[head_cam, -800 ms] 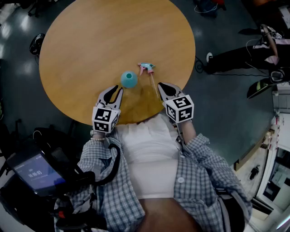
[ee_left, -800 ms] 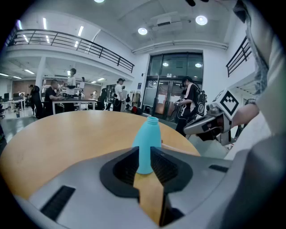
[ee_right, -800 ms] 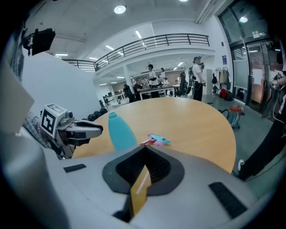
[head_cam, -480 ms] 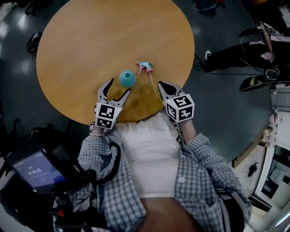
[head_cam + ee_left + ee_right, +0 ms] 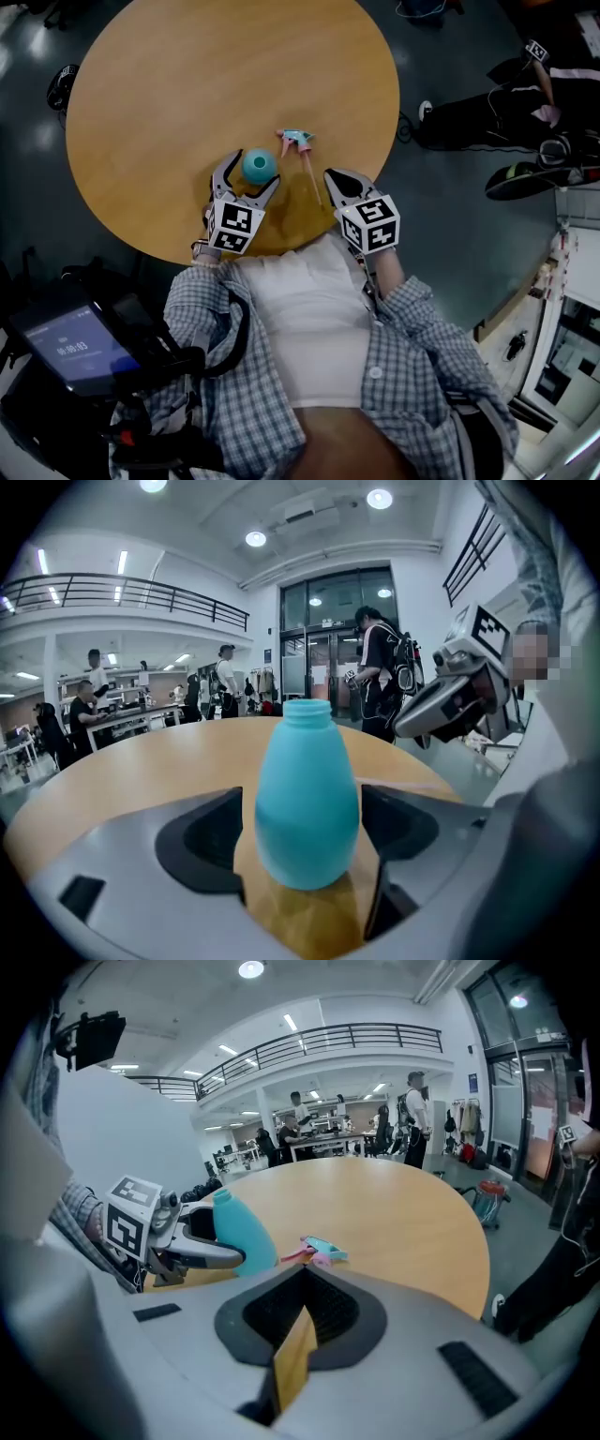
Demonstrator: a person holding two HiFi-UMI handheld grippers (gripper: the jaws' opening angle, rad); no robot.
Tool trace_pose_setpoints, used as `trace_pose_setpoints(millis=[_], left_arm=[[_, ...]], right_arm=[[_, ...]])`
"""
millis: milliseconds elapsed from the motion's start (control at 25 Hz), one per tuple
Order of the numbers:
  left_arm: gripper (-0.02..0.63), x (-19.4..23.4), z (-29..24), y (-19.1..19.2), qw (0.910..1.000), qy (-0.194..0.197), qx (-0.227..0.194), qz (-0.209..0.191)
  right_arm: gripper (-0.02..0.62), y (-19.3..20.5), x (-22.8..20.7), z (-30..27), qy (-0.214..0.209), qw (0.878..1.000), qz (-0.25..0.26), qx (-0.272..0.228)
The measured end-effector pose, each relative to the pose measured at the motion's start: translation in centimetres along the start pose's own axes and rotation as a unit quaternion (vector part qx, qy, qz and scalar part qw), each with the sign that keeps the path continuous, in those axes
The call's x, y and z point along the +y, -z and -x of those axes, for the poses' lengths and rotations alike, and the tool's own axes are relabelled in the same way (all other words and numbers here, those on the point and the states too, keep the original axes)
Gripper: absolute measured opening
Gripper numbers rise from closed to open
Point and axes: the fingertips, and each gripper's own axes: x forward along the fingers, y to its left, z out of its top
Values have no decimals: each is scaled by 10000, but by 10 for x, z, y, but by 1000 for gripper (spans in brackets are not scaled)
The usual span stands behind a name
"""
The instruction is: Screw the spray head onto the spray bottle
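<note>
Teal bottle [image 5: 307,799] stands between the wide-apart jaws of the left tool [image 5: 254,169], unclamped; next these should close, then the shut, empty right tool [image 5: 333,176] fetches the head [image 5: 298,141] ahead.

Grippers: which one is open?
The left gripper: its jaws stand wide around the blue bottle. The right gripper is shut and empty.

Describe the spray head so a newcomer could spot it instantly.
On the round wooden table, near the person's edge, stands a teal bottle. Just right of it lies the spray head: small, pink and teal, trailing a thin tube.
</note>
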Motion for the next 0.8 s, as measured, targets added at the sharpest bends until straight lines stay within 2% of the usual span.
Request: trace_pose_setpoints(millis=[160, 360, 520, 640, 800], left_arm=[[385, -5, -3, 0, 9999, -14, 120, -98], [382, 20, -19, 1, 9993, 228, 251, -145], [380, 19, -21, 3, 9994, 243, 225, -124], [380, 16, -25, 1, 9994, 248, 226, -119], [380, 15, -31, -2, 9993, 273, 226, -111]], right_arm=[[-7, 0, 1, 3, -4, 10000, 38, 39], [-6, -19, -8, -30, -24, 9996, 224, 141], [-6, -26, -14, -41, -98, 9960, 833, 324], [-6, -35, -25, -48, -168, 9882, 1439, 493], [-6, -49, -35, -65, -512, 9771, 1944, 695]])
